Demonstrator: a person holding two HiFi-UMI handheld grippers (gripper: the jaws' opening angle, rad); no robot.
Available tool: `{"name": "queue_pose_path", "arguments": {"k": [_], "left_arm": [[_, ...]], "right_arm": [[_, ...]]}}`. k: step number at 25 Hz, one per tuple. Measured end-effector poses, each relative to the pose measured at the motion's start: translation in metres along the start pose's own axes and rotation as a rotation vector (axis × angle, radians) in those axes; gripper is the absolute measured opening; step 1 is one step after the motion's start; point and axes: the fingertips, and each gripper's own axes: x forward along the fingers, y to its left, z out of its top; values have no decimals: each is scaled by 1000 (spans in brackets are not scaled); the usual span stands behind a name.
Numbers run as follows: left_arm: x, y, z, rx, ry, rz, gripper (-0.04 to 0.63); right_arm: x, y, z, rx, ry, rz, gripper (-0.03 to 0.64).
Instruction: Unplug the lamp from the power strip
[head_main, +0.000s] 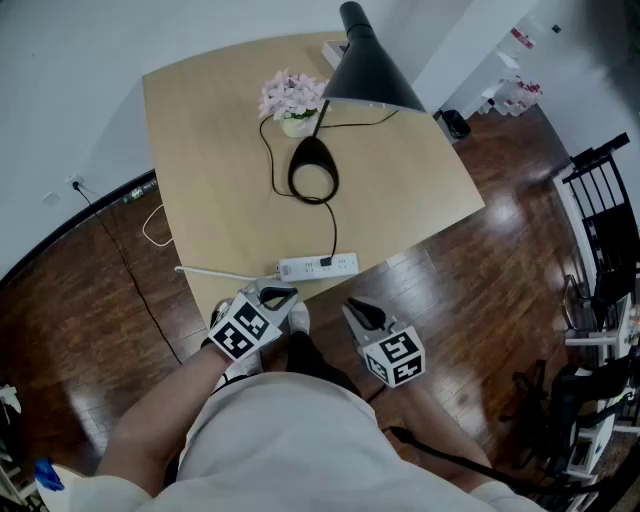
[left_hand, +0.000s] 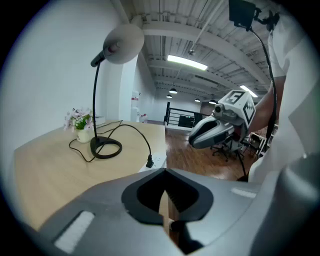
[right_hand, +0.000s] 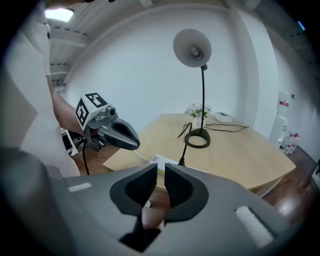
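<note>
A black lamp (head_main: 368, 65) stands on a light wooden table (head_main: 210, 150), with its ring base (head_main: 313, 180) near the middle. Its black cord runs to a plug (head_main: 326, 262) seated in a white power strip (head_main: 318, 267) by the table's front edge. My left gripper (head_main: 283, 294) hovers just in front of the strip's left end, jaws shut and empty. My right gripper (head_main: 356, 311) hangs off the table edge, below the strip's right end, also shut on nothing. The left gripper view shows the plug (left_hand: 149, 162) ahead, and the right gripper view shows the plug (right_hand: 181, 162) and the strip (right_hand: 161, 160).
A small pot of pink flowers (head_main: 292, 100) sits behind the lamp base, and a white box (head_main: 335, 50) lies at the far edge. The strip's white cable (head_main: 215, 272) trails left off the table. A black rack (head_main: 605, 220) stands on the wooden floor at right.
</note>
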Motion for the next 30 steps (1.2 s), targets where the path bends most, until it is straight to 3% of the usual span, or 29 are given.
{"name": "queue_pose_path", "arguments": {"k": [5,11,21,25,30], "left_arm": [[62,27,-5,33,129,-1,5],[100,44,-18,59,262,-20,5],[113,49,-31,24,382,-65,4],[115,50,-32,24,434,-76,4],[117,50,-38,77,485,-55,3]], "right_arm": [[52,-53,-1,-35,66,47,87],[98,-68,-8,-122,150,152,103],[125,-63,-11,-249,219,316,83],[126,-63,-11,-269,234,333,77],[124,-64,-4,-252,205,342,74]]}}
